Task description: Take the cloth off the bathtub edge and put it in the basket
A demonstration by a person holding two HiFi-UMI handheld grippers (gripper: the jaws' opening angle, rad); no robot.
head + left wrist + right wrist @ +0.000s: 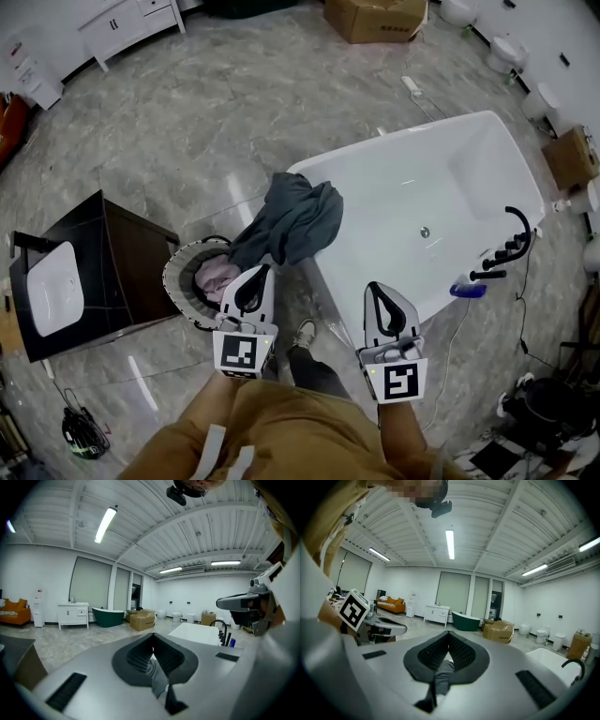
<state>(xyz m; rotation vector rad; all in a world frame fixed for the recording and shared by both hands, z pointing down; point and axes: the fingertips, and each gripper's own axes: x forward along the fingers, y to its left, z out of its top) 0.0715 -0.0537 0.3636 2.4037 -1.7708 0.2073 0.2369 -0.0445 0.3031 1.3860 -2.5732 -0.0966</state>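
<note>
In the head view a dark grey cloth [295,220] lies draped over the left end of the white bathtub [469,169] and hangs down outside it. A round basket [176,274] stands on the floor just left of the cloth, with something pale inside. My left gripper [265,269] is shut and empty, its tip close below the cloth's hanging edge, over the basket's right rim. My right gripper [372,284] is also shut and empty, near the tub's front wall. In both gripper views the jaws meet at the tips, left gripper [152,633] and right gripper [449,632].
A dark cabinet with a white basin [56,292] stands left of the basket. A black faucet [514,246] and a blue bottle [466,291] sit at the tub's right end. My shoe [305,333] is on the floor between the grippers. A cardboard box [375,17] stands far behind.
</note>
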